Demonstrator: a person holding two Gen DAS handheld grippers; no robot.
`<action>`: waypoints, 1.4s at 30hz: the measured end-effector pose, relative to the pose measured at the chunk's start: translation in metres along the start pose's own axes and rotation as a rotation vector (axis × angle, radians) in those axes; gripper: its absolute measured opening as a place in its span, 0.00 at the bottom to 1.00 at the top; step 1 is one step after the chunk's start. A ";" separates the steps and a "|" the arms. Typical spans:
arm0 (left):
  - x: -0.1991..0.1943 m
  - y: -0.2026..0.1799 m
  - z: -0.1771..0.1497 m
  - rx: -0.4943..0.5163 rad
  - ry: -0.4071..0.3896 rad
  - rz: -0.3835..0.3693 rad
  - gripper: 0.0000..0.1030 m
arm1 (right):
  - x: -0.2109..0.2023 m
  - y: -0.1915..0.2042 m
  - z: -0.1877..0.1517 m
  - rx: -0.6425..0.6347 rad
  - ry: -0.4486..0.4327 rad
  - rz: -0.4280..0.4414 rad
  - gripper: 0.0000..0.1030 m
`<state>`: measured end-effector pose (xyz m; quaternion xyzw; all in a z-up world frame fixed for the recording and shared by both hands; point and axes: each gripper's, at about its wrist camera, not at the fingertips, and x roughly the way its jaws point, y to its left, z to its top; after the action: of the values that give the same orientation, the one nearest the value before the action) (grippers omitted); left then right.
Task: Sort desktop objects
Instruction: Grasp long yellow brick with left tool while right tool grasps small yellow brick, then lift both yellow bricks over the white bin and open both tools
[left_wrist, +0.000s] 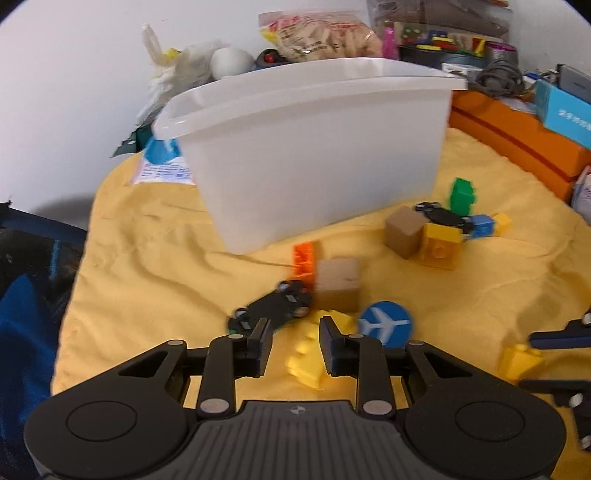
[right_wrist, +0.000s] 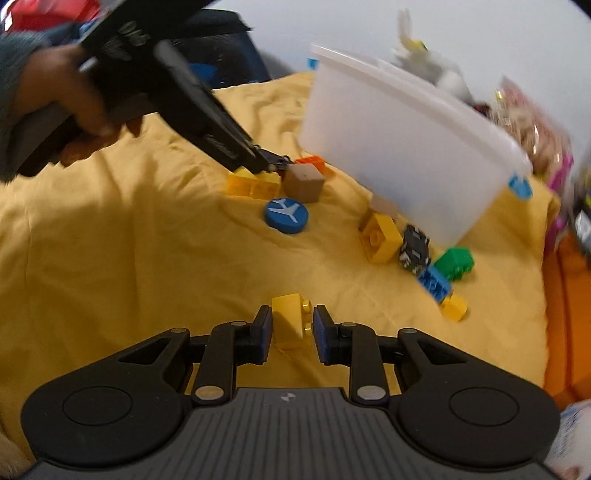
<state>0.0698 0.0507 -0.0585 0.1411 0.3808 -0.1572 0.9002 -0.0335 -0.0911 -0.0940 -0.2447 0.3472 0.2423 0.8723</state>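
Observation:
A white plastic bin (left_wrist: 310, 147) stands on the yellow cloth (left_wrist: 147, 258); it also shows in the right wrist view (right_wrist: 406, 147). My left gripper (left_wrist: 295, 341) is open, its jaws on either side of a yellow brick (left_wrist: 308, 354). Beside it lie a black toy car (left_wrist: 273, 308), a wooden cube (left_wrist: 338, 290), an orange brick (left_wrist: 304, 260) and a blue airplane disc (left_wrist: 386, 325). My right gripper (right_wrist: 292, 328) is open around another yellow brick (right_wrist: 291, 325), not closed on it. The left gripper (right_wrist: 258, 162) shows in the right wrist view over the same pile.
A second pile lies near the bin: a wooden cube (left_wrist: 404, 230), a yellow brick (left_wrist: 441, 247), a green brick (left_wrist: 461, 195), a blue brick (left_wrist: 482, 225) and a black car (left_wrist: 439, 216). Orange boxes (left_wrist: 517, 140) and clutter line the far edge.

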 end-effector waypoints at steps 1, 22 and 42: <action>-0.001 -0.004 -0.001 0.001 0.005 -0.019 0.32 | -0.001 0.003 -0.001 -0.023 -0.003 -0.005 0.27; -0.033 -0.009 -0.017 -0.019 -0.032 0.005 0.32 | -0.004 -0.058 -0.008 0.421 -0.019 0.162 0.39; 0.006 -0.001 -0.022 -0.135 0.074 -0.075 0.32 | 0.023 -0.064 -0.016 0.540 0.020 0.299 0.39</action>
<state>0.0591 0.0565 -0.0772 0.0714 0.4286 -0.1594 0.8865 0.0113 -0.1436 -0.1039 0.0476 0.4397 0.2645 0.8570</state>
